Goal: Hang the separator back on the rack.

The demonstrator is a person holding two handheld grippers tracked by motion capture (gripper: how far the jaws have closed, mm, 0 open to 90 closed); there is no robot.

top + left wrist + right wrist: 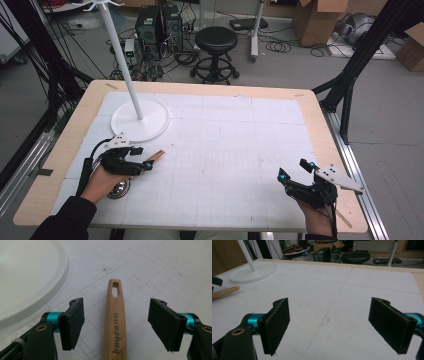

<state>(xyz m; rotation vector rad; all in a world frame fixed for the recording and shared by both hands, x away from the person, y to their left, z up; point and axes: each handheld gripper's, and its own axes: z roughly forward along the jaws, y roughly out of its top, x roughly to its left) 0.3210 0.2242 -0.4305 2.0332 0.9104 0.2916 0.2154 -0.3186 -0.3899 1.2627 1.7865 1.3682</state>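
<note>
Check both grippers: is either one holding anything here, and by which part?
Nothing is held. The left gripper is open with the wooden handle lying between its jaws, untouched by either. The right gripper is open above bare table.

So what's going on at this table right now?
A person holds a two-jaw gripper in each hand. The left gripper has its jaws open on either side of a wooden handle lying on the white mat, beside the round base of a white stand. The right gripper waits open, apart, over bare mat.
</note>
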